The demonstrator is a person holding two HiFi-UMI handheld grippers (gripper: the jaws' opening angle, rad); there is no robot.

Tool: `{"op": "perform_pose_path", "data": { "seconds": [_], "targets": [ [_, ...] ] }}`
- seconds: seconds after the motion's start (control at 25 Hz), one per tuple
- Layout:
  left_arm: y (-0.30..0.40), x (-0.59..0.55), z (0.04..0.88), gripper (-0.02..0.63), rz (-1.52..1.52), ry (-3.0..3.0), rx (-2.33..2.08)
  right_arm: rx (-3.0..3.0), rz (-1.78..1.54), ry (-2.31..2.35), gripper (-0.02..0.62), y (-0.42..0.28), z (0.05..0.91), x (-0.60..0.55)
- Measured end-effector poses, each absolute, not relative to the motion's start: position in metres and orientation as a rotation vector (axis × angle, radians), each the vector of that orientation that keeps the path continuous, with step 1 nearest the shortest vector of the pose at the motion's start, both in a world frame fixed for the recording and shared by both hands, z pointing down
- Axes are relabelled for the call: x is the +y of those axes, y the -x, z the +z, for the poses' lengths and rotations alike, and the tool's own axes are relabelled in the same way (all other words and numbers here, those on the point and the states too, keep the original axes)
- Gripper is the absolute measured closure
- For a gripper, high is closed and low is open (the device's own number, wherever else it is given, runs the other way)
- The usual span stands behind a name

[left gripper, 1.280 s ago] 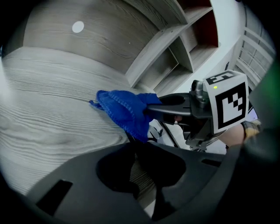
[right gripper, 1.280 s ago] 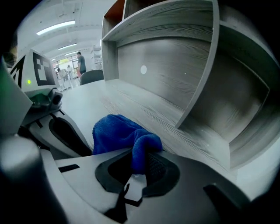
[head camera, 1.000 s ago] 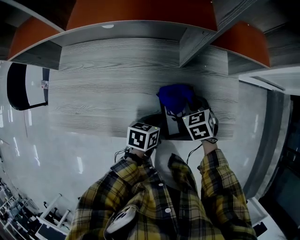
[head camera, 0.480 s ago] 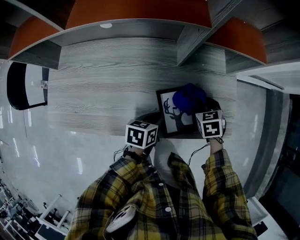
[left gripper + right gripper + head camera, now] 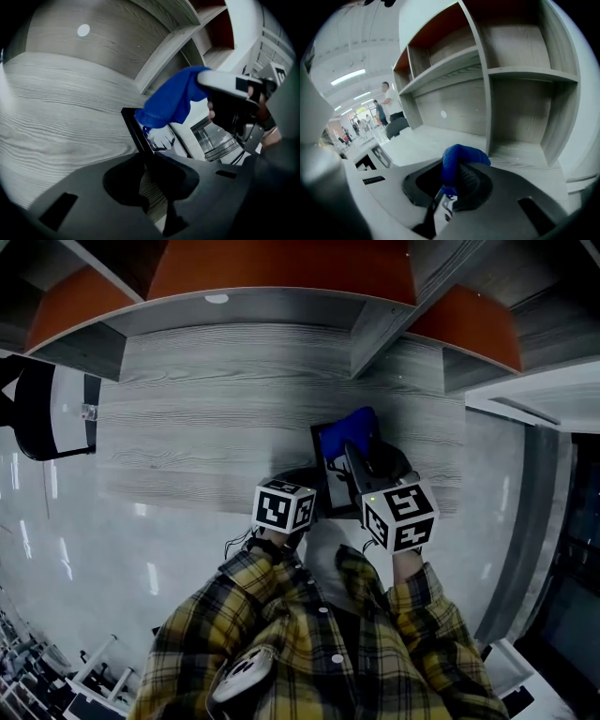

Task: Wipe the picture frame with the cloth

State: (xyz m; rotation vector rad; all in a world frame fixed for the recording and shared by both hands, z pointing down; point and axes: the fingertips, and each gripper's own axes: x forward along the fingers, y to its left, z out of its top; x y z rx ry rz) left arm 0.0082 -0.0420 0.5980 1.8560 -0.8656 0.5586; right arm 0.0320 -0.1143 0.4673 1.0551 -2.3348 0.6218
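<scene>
Wiping looks to be in hand. The left gripper [image 5: 150, 164] has its jaws pinching the near edge of the frame [image 5: 131, 123], which sits at the desk's [image 5: 206, 418] near edge. The right gripper's [image 5: 452, 183] jaws clamp the cloth [image 5: 171, 101] over the frame's far part. The next move is probably to draw the cloth across the glass, with the left grip steady.

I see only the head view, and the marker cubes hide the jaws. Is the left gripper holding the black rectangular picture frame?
Observer: Yes. The left gripper view shows the left gripper shut on the lower edge of the black rectangular picture frame.
Operator: And the other one?
Observer: In the right gripper view, the right gripper pinches the soft blue cloth between its jaws.
Operator: Does it touch the frame?
Observer: The left gripper view shows it lying against the frame's upper part, apparently touching.
</scene>
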Motion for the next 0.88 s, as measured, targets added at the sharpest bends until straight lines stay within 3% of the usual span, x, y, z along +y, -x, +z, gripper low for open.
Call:
{"op": "perform_pose_path", "data": {
  "seconds": [0.28, 0.52, 0.88],
  "targets": [
    [-0.009, -0.042, 0.599, 0.535, 0.542, -1.847, -0.849, -2.237, 0.899, -0.881, 0.554, -0.002, 0.531, -0.079],
    [-0.007, -0.042, 0.6, 0.535, 0.552, -1.863, -0.845, -2.056, 0.913, -0.88, 0.554, -0.031, 0.583, -0.058],
    [-0.007, -0.04, 0.603, 0.534, 0.541, -1.853, -0.834, -1.965, 0.873, -0.972, 0.554, -0.087, 0.591, -0.061]
  ]
}}
